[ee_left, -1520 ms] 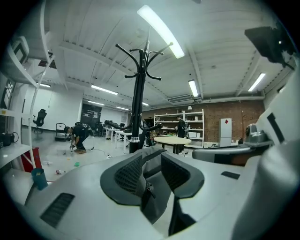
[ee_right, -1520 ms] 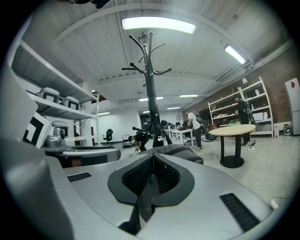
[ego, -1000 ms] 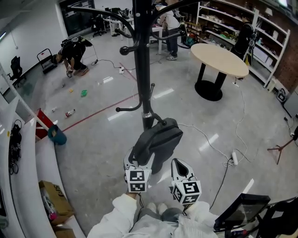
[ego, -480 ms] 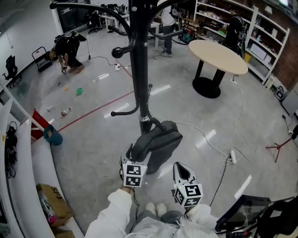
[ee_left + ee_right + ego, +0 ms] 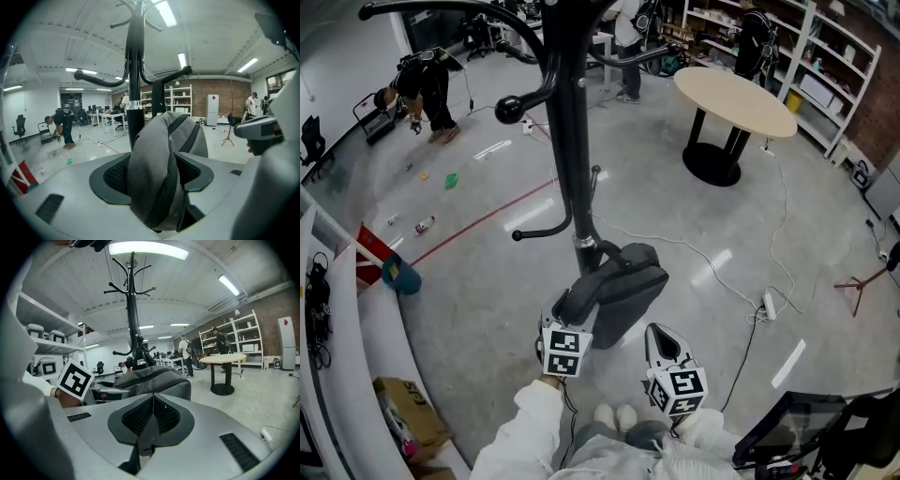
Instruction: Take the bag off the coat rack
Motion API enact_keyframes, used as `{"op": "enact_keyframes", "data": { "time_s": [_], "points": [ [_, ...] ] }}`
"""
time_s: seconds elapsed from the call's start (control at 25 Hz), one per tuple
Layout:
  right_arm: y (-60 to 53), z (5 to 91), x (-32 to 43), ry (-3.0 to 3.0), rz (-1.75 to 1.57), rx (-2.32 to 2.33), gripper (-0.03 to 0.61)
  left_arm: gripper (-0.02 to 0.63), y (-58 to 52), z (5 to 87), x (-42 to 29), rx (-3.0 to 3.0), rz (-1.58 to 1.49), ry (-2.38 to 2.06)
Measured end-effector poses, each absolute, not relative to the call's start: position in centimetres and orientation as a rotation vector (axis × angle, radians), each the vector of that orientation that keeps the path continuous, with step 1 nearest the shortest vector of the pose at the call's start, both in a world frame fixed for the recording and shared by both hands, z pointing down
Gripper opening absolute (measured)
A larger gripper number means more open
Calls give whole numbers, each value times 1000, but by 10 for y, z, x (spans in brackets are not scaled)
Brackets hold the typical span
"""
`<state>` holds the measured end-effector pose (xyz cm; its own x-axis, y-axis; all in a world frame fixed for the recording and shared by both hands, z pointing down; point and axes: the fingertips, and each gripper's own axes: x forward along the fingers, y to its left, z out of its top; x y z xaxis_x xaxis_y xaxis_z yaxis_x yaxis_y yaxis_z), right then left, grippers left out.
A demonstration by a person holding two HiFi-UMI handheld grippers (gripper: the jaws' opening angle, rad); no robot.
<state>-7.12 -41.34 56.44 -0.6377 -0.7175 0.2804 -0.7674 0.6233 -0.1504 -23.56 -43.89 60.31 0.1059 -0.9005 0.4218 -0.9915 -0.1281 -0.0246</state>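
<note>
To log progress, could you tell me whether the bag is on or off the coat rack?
On: the bag hangs by its top strap against the coat rack pole in the head view.

Bag (image 5: 614,291) was grey matt cloth: fine mesh weave on one panel, smoother woven straps. Coat rack (image 5: 567,122) was black, smooth and semi-gloss, looked like painted metal, with a bright metal collar low on the pole. Floor (image 5: 487,281) was grey, polished, glossy with lamp reflections. Table (image 5: 733,89) had a pale matt wood-look top. Right gripper (image 5: 152,399) had a smooth matt grey plastic shell and dark ribbed pads (image 5: 136,418)
</note>
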Motion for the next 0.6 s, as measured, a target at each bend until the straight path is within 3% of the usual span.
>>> {"op": "enact_keyframes", "data": {
  "time_s": [0.2, 0.36, 0.6],
  "points": [
    [-416, 571, -72, -2637, 404, 1236, 13, 168, -441, 607, -235, 2093, 454, -1892],
    [-416, 573, -73, -2638, 412, 1233, 13, 118, -442, 612, -229, 2091, 429, -1885],
    [-416, 570, -75, -2645, 411, 1224, 14, 95, -437, 608, -223, 2090, 379, -1899]
  ]
}}
